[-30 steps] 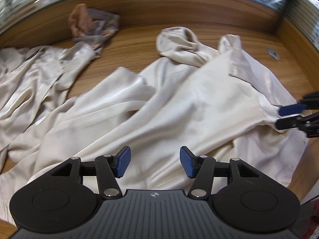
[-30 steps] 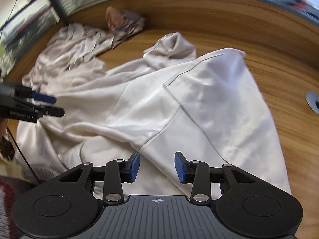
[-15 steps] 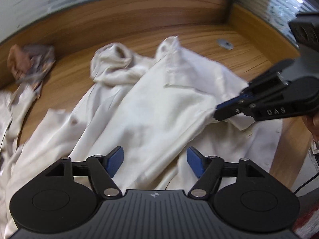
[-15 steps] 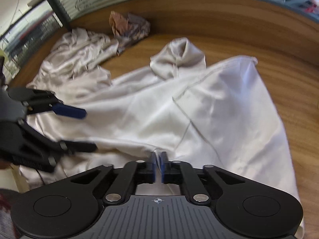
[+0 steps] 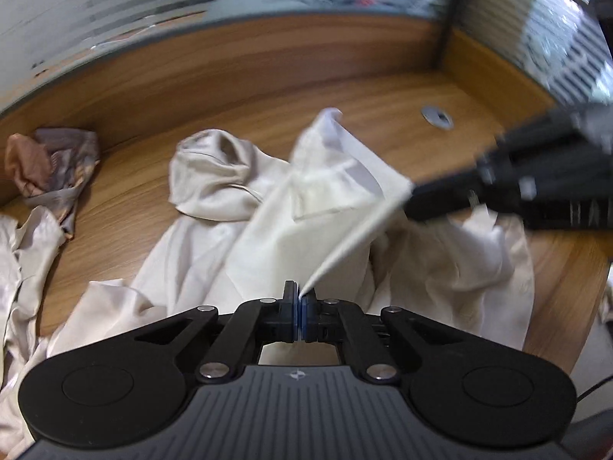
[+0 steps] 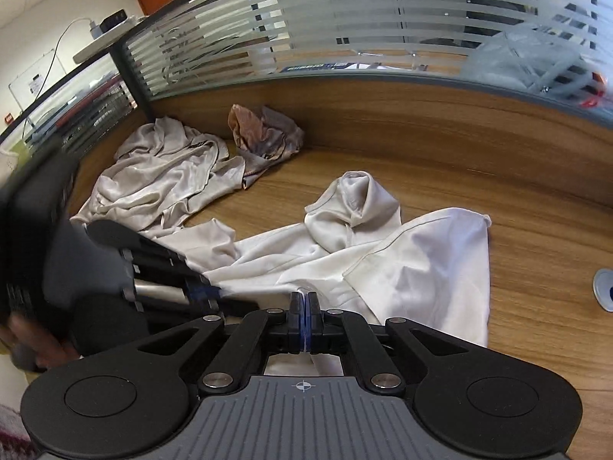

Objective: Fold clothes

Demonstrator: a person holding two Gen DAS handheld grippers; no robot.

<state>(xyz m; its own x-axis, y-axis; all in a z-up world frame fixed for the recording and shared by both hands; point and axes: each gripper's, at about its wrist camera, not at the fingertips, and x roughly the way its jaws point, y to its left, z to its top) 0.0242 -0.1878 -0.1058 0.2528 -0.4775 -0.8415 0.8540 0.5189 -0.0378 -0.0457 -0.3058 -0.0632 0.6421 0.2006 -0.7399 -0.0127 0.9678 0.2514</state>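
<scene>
On the desk (image 6: 536, 253), the garment (image 6: 421, 268) lies nearest; a crumpled heap (image 6: 164, 184) sits behind to the left, a small bundle (image 6: 264, 134) beside the back wall.

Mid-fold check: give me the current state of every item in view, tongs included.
Left tongs: shut on the cream garment's edge.
Right tongs: shut on the same garment.
Cream garment: partly lifted, edge stretched between both tongs, hood crumpled.
Beige satin garment: crumpled, unfolded, lying on the desk.
Brown-grey cloth: bunched against the back panel.
Desk grommet: open.
</scene>
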